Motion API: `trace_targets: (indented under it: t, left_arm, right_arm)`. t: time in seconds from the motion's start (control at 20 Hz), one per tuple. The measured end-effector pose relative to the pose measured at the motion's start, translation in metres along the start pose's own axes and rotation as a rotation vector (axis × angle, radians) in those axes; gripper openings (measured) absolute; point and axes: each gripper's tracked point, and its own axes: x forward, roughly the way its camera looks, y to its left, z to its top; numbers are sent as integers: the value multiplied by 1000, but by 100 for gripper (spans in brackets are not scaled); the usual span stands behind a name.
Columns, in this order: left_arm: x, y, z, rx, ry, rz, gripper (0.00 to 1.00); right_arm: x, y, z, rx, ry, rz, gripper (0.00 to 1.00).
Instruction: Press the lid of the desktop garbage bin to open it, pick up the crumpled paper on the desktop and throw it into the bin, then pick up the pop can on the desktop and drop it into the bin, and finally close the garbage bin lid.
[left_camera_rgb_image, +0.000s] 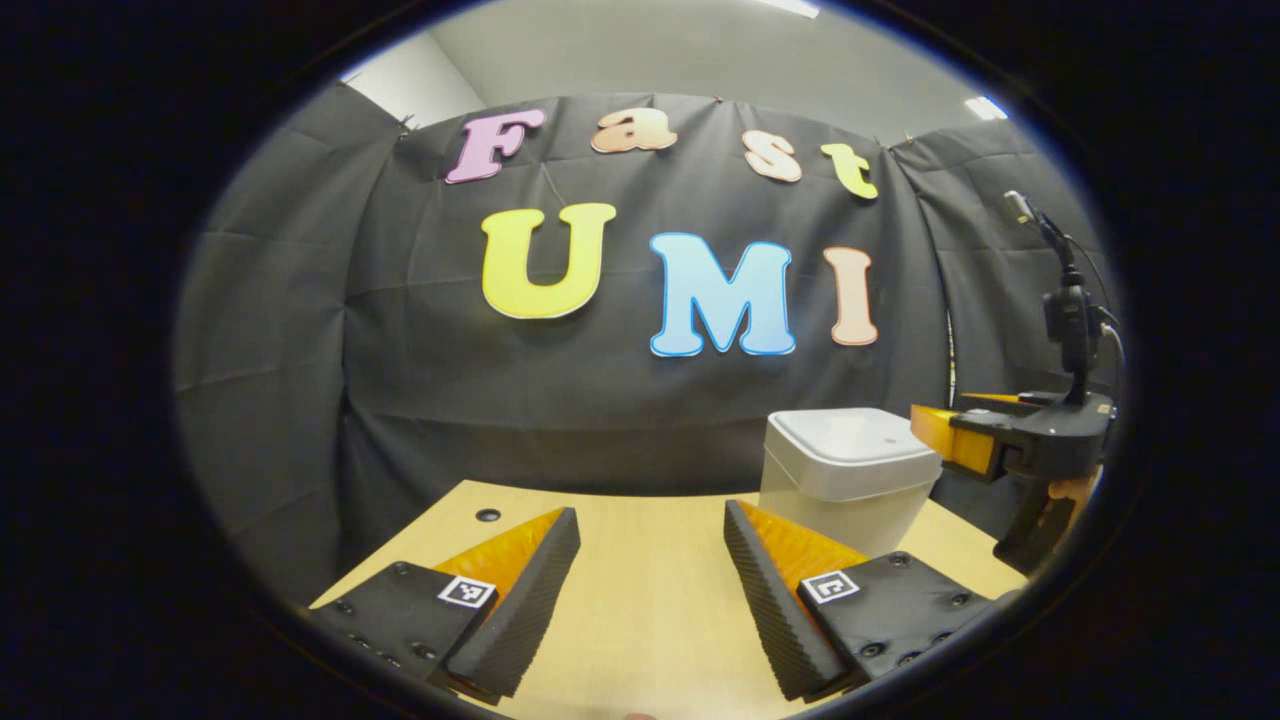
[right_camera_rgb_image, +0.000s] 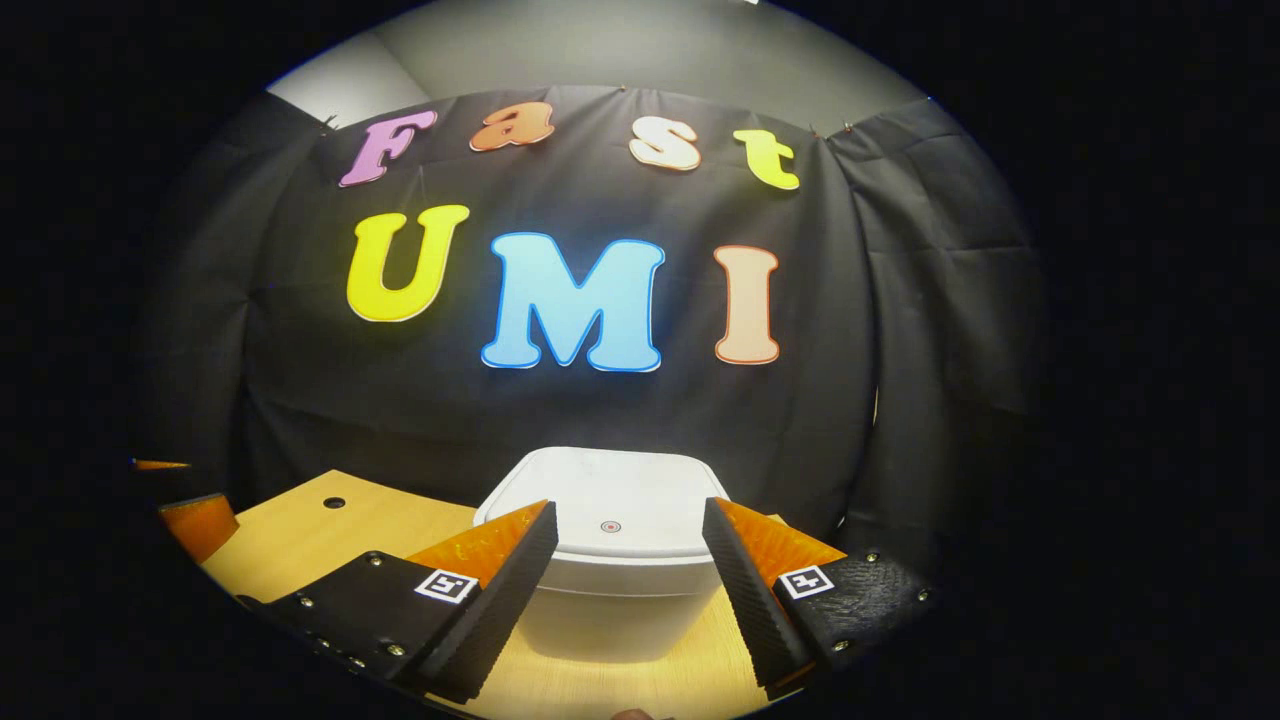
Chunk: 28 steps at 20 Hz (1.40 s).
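A white desktop garbage bin (left_camera_rgb_image: 848, 478) stands on the wooden table at the right, its lid (right_camera_rgb_image: 612, 503) shut. My left gripper (left_camera_rgb_image: 650, 560) hovers open above the table, to the left of the bin, with nothing between its fingers. My right gripper (right_camera_rgb_image: 628, 555) is open too, held just in front of and slightly above the bin, its fingers flanking the lid's front edge without touching. In the left gripper view the right gripper (left_camera_rgb_image: 985, 435) shows at the far right, beside the bin's top, with a hand under it.
The light wooden table (left_camera_rgb_image: 650, 610) has a small round hole (left_camera_rgb_image: 488, 515) near its back left corner. Black cloth walls close the booth behind and at both sides. The left gripper's fingertips (right_camera_rgb_image: 195, 520) show at the left edge of the right gripper view.
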Motion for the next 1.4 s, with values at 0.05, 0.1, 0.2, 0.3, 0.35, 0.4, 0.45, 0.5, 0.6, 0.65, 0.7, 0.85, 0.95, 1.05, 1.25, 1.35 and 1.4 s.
trace_targets:
  t: [0.05,0.1,0.2,0.3,0.35,0.4,0.45,0.5,0.6,0.65,0.7,0.85,0.95,1.05,1.25,1.35,1.4]
  left_arm:
    - [1,-2,0,-3,-2,2,100]
    - [1,-2,0,-7,-5,6,100]
    - [3,-3,-1,-14,-9,19,100]
    - [2,-3,-4,-20,-10,37,100]
    - [2,-3,-6,-24,-8,47,100]
    - [1,-2,-7,-28,-8,58,100]
    - [0,-3,-8,-32,-8,69,95]
    - [-1,-3,-10,-35,-8,80,100]
    - [-7,-4,-14,-38,-7,98,100]
    - [-9,-4,-15,-35,-8,106,100]
    - [-10,-5,-14,-31,-12,112,95]
    - [-17,-10,-15,-23,-13,105,100]
    - [-19,-12,-12,-10,-18,91,100]
    - [-21,-9,-9,0,-27,82,100]
    - [-23,-3,-5,-10,-37,62,100]
    - [-24,3,-9,-7,-33,57,95]
    - [-25,5,-9,-6,-35,54,100]
  right_arm:
    - [-5,3,0,-7,-6,12,94]
    - [-11,5,-2,-11,-9,25,94]
    - [-21,10,-3,-13,-12,51,94]
    - [-33,14,-2,-19,-19,76,94]
    - [-39,15,-2,-26,-22,87,94]
    - [-45,15,-3,-32,-26,98,94]
    - [-50,16,-3,-36,-29,109,94]
    - [-56,16,-2,-40,-34,120,94]
    - [-67,18,-5,-41,-35,143,94]
    - [-71,18,-6,-40,-34,152,94]
    - [-76,18,-6,-36,-38,160,94]
    - [-84,18,-4,-25,-57,153,94]
    - [-85,20,-3,-13,-65,142,94]
    - [-88,26,-4,2,-54,148,94]
    - [-89,34,-1,2,-59,137,94]
    - [-91,39,0,7,-59,133,94]
    - [-92,42,0,9,-62,133,94]
